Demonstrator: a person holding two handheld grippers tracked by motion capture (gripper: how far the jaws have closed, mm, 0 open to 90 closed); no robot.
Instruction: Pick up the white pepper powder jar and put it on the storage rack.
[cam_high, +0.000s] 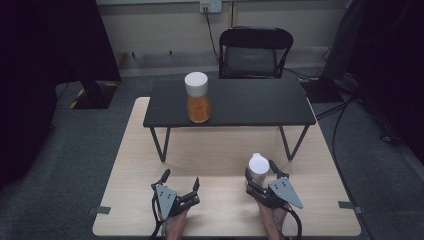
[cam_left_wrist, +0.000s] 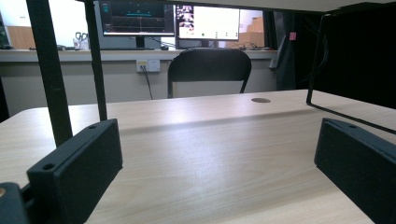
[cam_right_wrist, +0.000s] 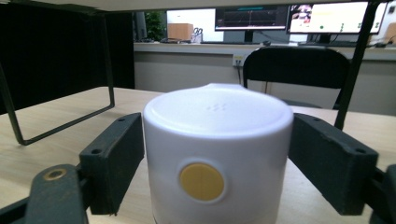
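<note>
Grasp step: the right gripper (cam_high: 260, 176), lower right, clamps the white container (cam_high: 259, 169); the left gripper (cam_high: 180, 181) is open, empty. Next: lift vertically.

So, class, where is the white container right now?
In the high view, the white container stands on the wooden table, at the right, between the jaws of the right hand-held gripper.

No readable text, brand, label or number anywhere, far monitors (cam_left_wrist: 205, 21) show charts and windows too small to read, white container (cam_right_wrist: 217, 158) carries a plain yellow disc (cam_right_wrist: 201, 181), unlettered
</note>
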